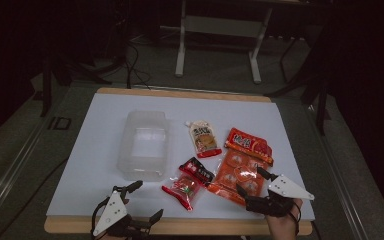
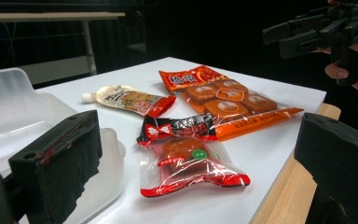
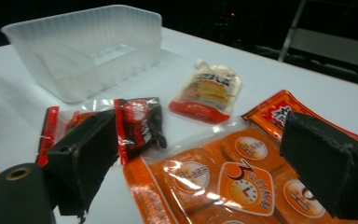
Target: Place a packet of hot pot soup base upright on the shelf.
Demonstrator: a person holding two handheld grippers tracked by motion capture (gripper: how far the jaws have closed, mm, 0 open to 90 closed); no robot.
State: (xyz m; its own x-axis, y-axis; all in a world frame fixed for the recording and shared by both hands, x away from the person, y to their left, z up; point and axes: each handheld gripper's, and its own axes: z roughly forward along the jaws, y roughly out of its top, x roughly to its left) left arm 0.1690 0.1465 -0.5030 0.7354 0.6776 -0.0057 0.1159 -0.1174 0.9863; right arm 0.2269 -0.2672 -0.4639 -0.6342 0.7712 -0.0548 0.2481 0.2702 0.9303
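The large orange clear-fronted snack bag point(image 1: 241, 172) lay on the white worktop point(image 1: 100, 130), right of the clear plastic tub point(image 1: 145, 145), its long axis running away from the person. The right claw point(image 1: 252, 182) hung just above its near end, open and empty, nearer than the open left claw point(image 1: 142, 200). A "3" showed on its clock emblem; other print unreadable.

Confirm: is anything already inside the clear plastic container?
No. In the high view the clear plastic container is bare inside, and the snack packets all lie on the white table beside it.
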